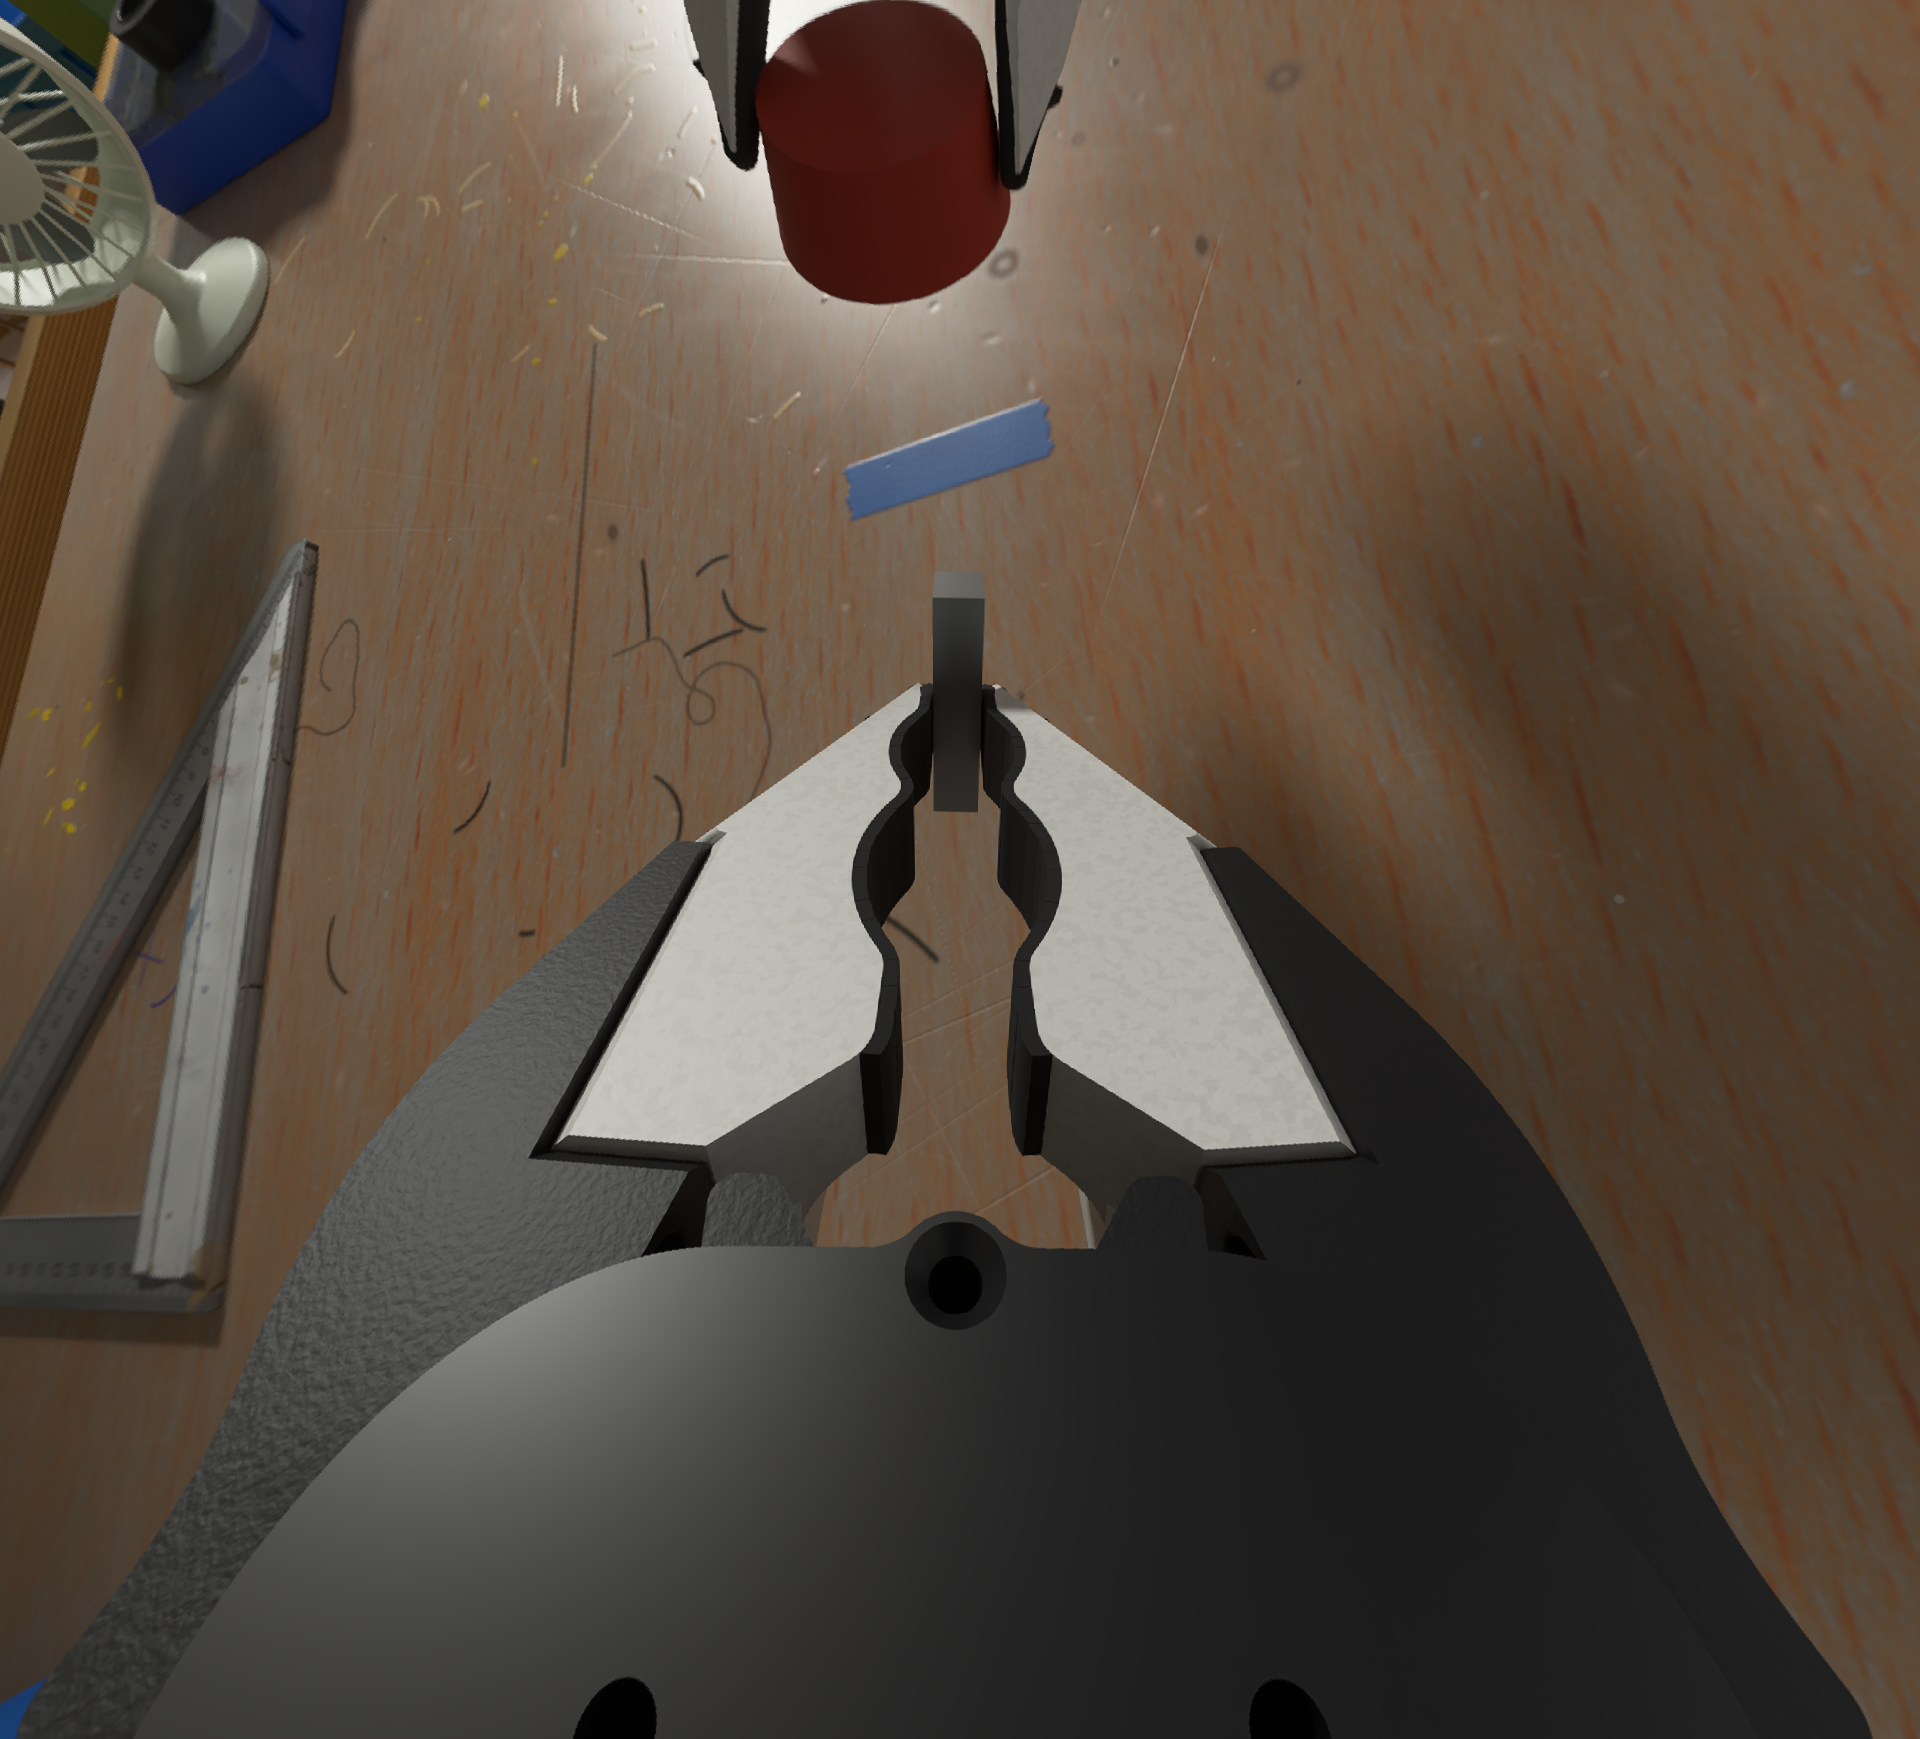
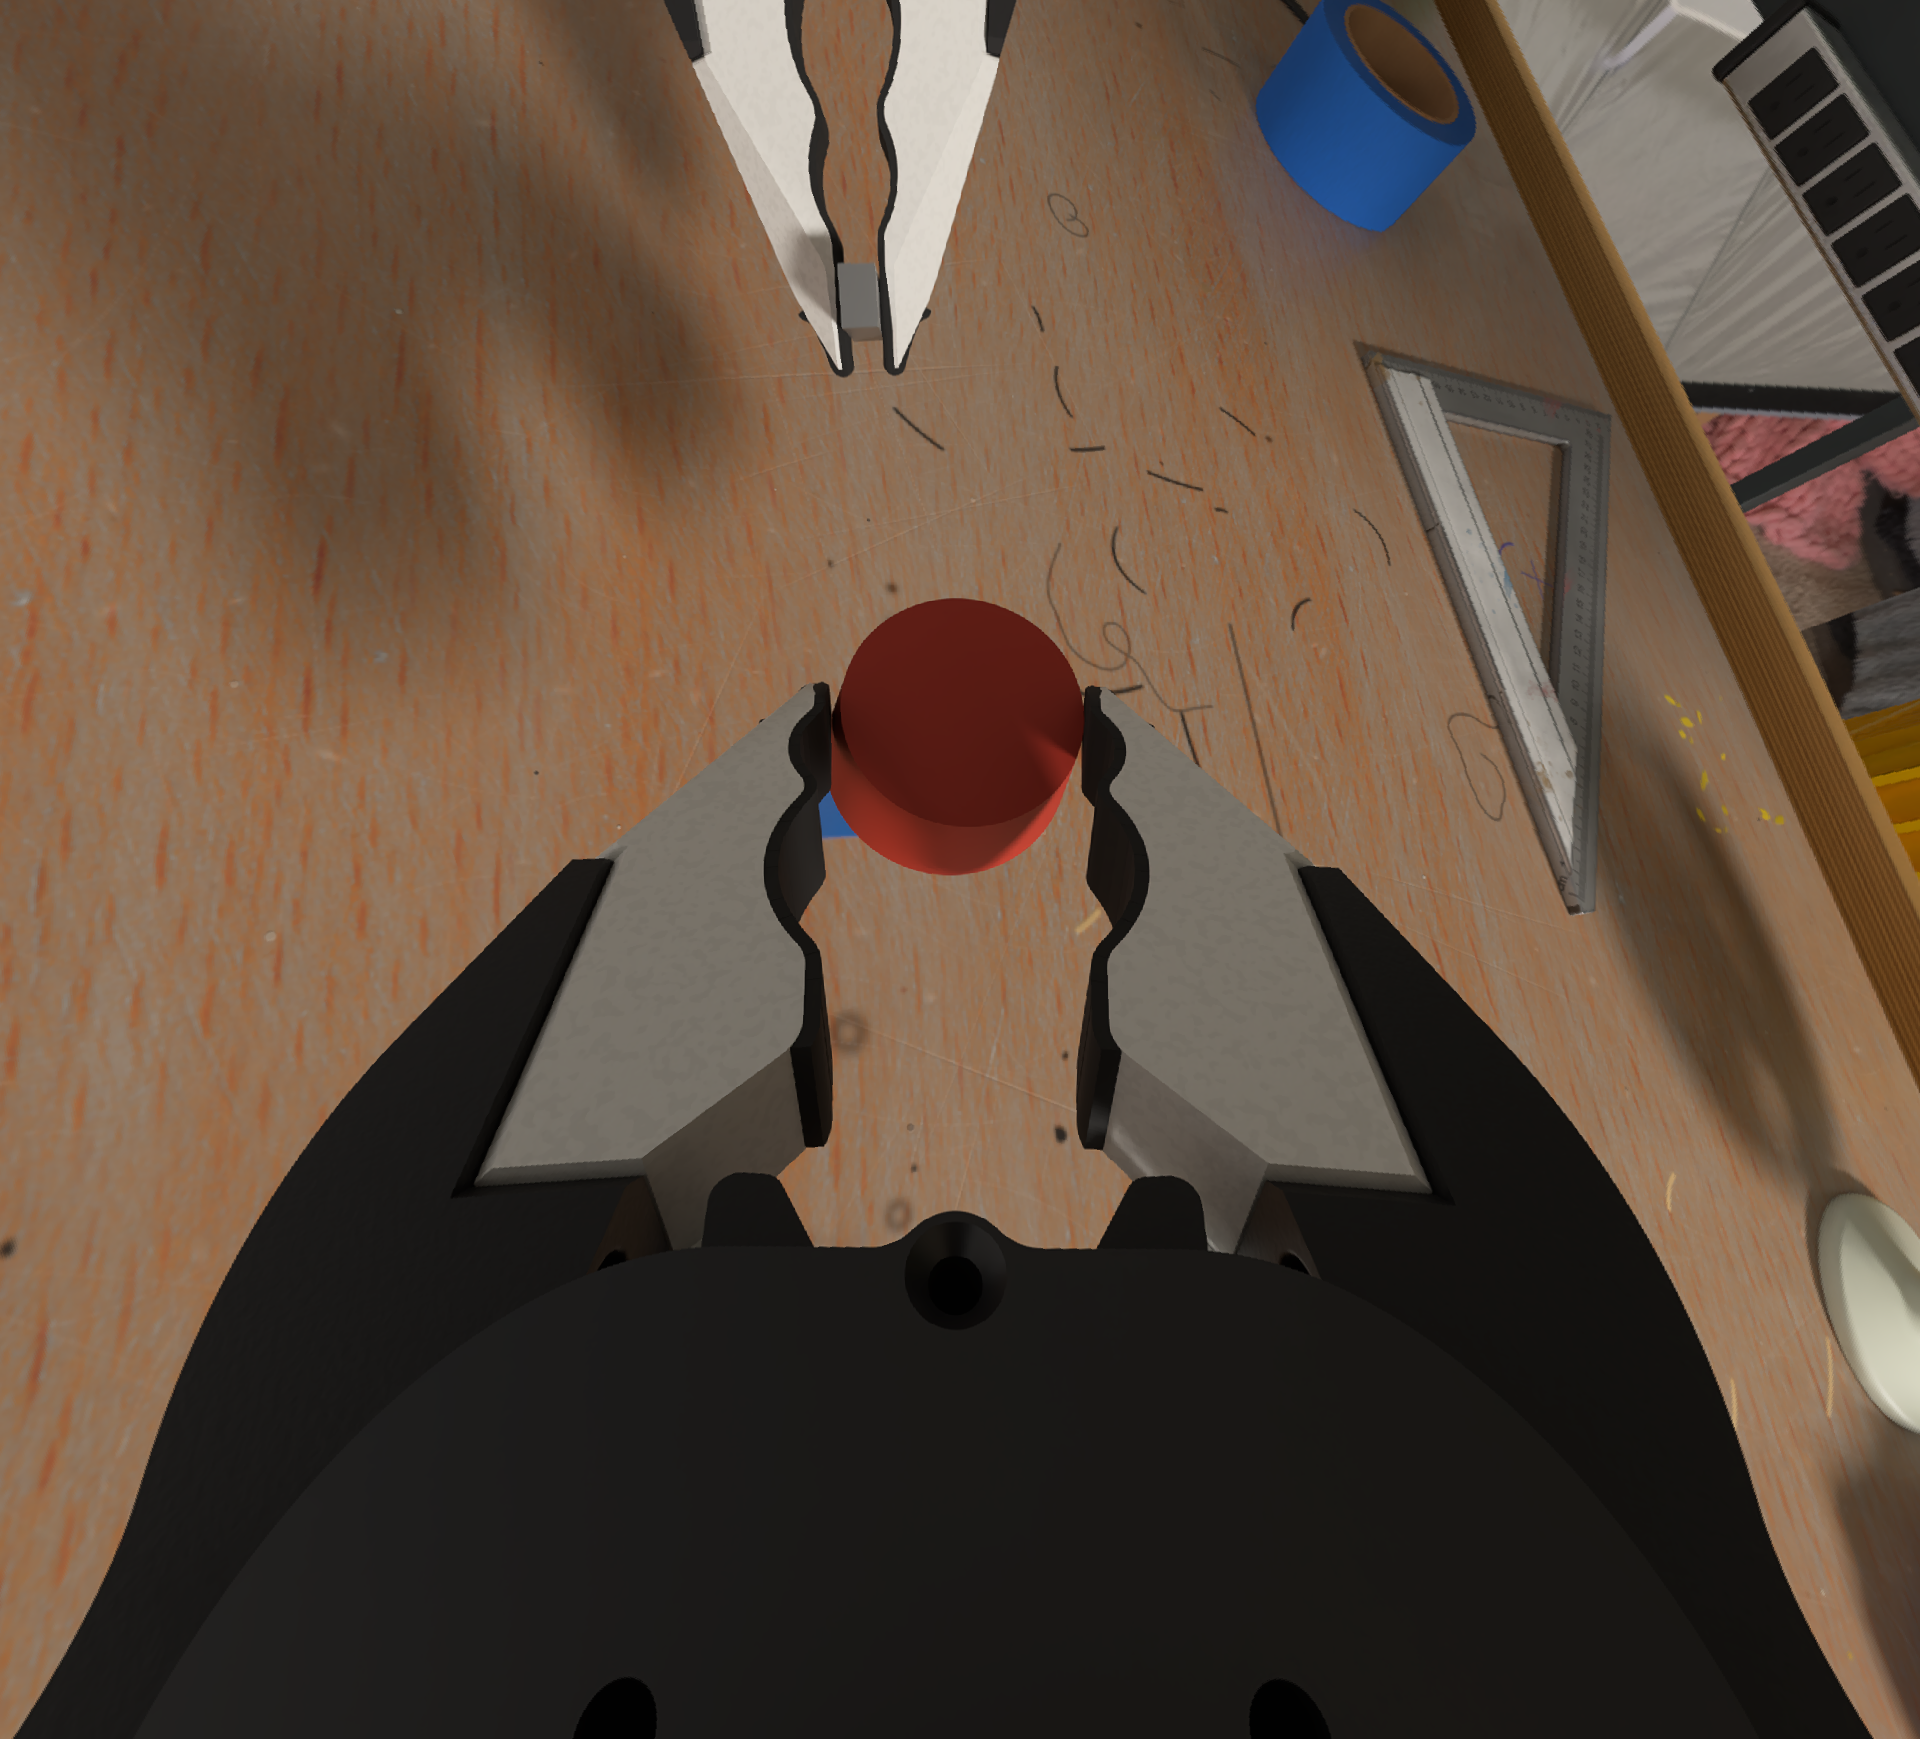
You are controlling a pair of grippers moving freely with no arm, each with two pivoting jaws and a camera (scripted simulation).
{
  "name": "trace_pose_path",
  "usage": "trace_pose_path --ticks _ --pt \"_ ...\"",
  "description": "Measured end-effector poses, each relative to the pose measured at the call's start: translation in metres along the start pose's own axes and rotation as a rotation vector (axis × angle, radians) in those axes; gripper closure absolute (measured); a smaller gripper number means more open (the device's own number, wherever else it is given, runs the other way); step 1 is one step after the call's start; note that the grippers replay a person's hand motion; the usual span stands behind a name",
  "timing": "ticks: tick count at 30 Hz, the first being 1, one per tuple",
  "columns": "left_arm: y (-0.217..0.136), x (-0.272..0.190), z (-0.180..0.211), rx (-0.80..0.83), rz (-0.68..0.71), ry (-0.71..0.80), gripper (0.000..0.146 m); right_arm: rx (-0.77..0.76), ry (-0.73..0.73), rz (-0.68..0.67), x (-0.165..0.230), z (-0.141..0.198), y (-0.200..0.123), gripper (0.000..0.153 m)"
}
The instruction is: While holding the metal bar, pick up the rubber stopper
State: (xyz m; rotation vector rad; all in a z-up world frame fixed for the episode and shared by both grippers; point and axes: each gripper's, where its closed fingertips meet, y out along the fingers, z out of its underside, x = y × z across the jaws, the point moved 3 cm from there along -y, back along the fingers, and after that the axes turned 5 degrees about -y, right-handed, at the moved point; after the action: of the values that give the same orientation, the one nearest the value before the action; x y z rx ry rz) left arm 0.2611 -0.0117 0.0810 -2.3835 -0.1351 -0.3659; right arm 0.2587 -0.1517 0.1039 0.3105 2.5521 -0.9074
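Note:
My left gripper is shut on a short grey metal bar, which stands upright between the fingertips above the wooden table. It also shows far off in the right wrist view, with the bar between its tips. My right gripper is shut on a dark red cylindrical rubber stopper, with both pads against its sides. In the left wrist view the right gripper comes in from the top, holding the stopper clear of the tabletop.
A strip of blue tape lies between the grippers. A metal square and a small fan are at the left, with a blue bin beyond. A blue tape roll and the table edge are at the right.

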Motion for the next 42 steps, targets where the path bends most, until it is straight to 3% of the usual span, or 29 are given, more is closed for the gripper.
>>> trace_pose_path --ticks 15,25,31,38,42 --pt "0.009 0.003 0.0 -0.008 0.056 0.027 0.138 -0.03 0.022 0.012 -0.001 -0.001 0.0 0.104" --pt "0.016 0.013 -0.004 -0.015 0.193 -0.034 0.138 -0.026 0.037 0.008 -0.002 0.008 -0.003 0.104" --pt "0.02 0.018 -0.006 0.009 0.175 -0.012 0.138 -0.08 0.062 0.018 -0.007 0.004 -0.006 0.104" --pt "0.032 0.016 -0.012 0.048 0.198 0.025 0.138 0.055 0.078 0.006 0.0 0.027 -0.007 0.104" --pt "0.035 0.017 -0.012 0.045 0.221 0.015 0.138 -0.015 0.108 0.022 0.003 0.032 -0.007 0.104"
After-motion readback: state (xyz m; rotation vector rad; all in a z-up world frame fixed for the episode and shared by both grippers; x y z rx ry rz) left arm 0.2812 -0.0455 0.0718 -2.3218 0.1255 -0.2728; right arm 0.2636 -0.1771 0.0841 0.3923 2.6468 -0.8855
